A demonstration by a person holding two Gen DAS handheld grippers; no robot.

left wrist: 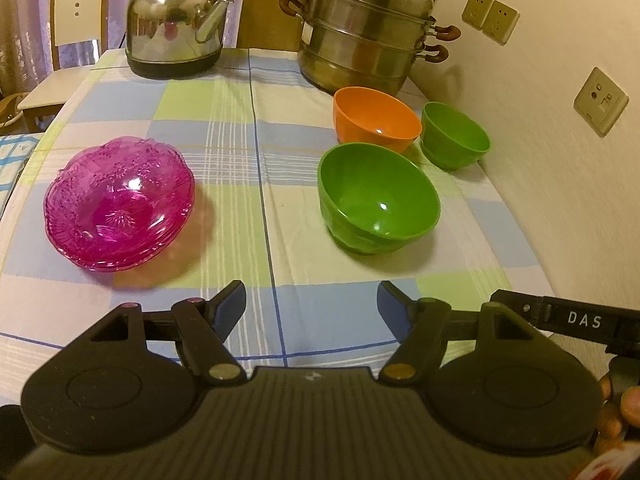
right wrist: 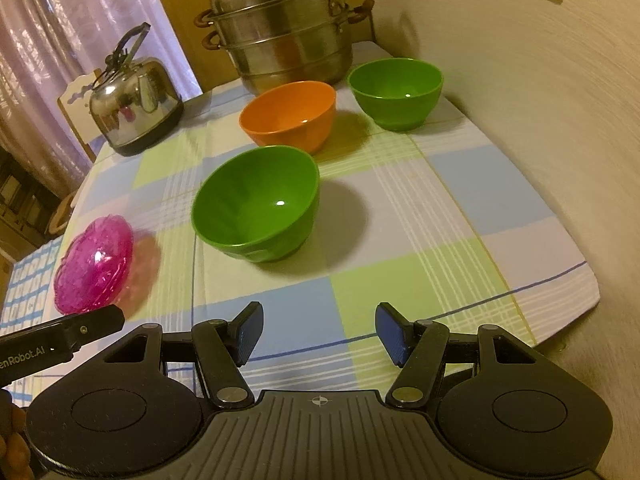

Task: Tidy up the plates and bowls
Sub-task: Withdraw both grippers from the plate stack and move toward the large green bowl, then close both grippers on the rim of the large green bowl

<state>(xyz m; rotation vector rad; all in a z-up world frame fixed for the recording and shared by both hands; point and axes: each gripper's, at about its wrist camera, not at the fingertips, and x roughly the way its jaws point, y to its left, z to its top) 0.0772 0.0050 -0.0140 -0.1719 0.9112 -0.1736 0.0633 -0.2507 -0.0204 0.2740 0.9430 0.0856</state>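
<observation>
A stack of pink see-through plates [left wrist: 120,204] [right wrist: 95,266] rests on the left of the checked tablecloth. A large green bowl [left wrist: 378,196] [right wrist: 256,204] stands mid-table, with an orange bowl [left wrist: 376,122] [right wrist: 290,114] behind it and a smaller green bowl [left wrist: 454,134] [right wrist: 396,92] near the wall. My left gripper [left wrist: 312,308] hovers open over the near cloth, between the plates and the large green bowl, nothing between its fingers. My right gripper [right wrist: 319,330] is open too, in front of the large green bowl, holding nothing.
A steel kettle [left wrist: 176,28] [right wrist: 134,110] and a tiered steel steamer pot [left wrist: 368,32] [right wrist: 286,28] stand at the table's back. The wall [left wrist: 560,160] with sockets runs along the right side. A chair [left wrist: 78,12] stands behind the far left corner. The table edge [right wrist: 576,308] is near right.
</observation>
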